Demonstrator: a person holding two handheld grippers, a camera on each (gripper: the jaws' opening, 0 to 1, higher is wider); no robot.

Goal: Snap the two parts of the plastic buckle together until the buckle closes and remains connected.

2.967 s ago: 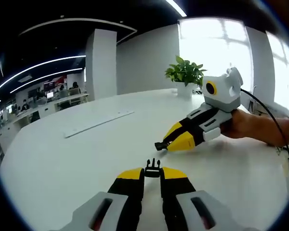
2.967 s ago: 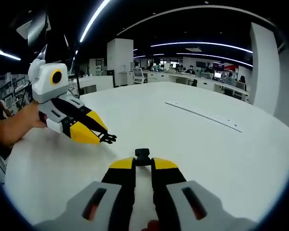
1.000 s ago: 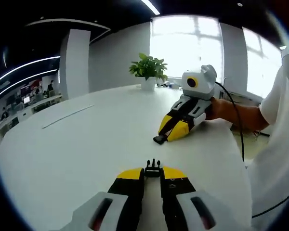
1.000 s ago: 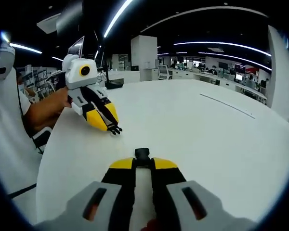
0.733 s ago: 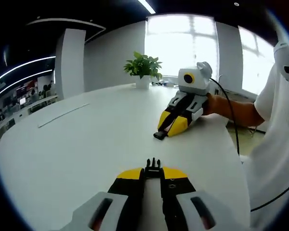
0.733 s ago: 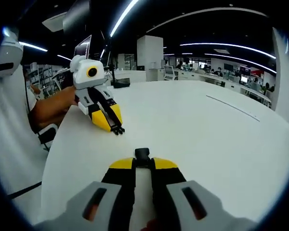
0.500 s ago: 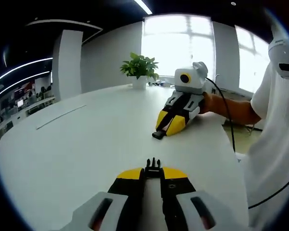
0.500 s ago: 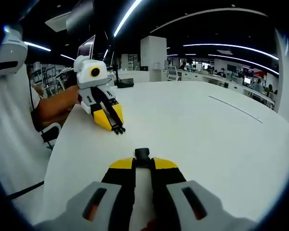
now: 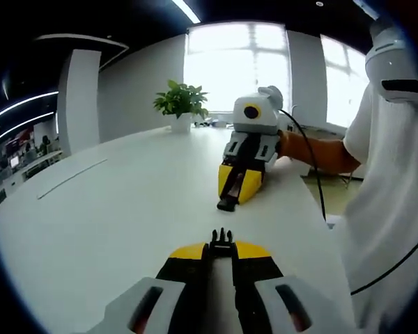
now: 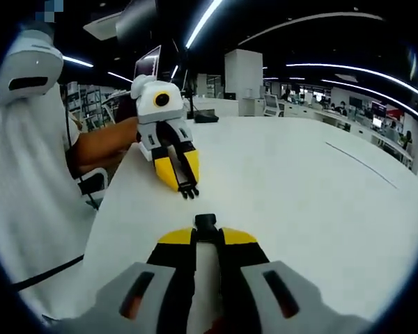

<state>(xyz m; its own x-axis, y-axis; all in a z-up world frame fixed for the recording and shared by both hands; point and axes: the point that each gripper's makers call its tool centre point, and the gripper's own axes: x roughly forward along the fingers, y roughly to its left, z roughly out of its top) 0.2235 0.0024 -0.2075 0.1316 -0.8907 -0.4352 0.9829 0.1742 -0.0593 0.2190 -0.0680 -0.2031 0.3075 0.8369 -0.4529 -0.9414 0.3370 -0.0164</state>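
The left gripper (image 9: 221, 252) clenches the pronged buckle half (image 9: 221, 240); the right gripper (image 10: 205, 235) clenches the socket half (image 10: 205, 222). The 2 small, stiff, light halves sit apart over the white table (image 9: 125, 209), held by their rear ends.

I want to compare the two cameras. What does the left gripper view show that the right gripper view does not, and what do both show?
Left gripper view alone: a potted plant and bright windows. Right gripper view alone: a monitor and distant office desks. Both: the white table, the person's white shirt, and two buckle parts held apart, the pronged part in the left claw, the socket part in the right claw.
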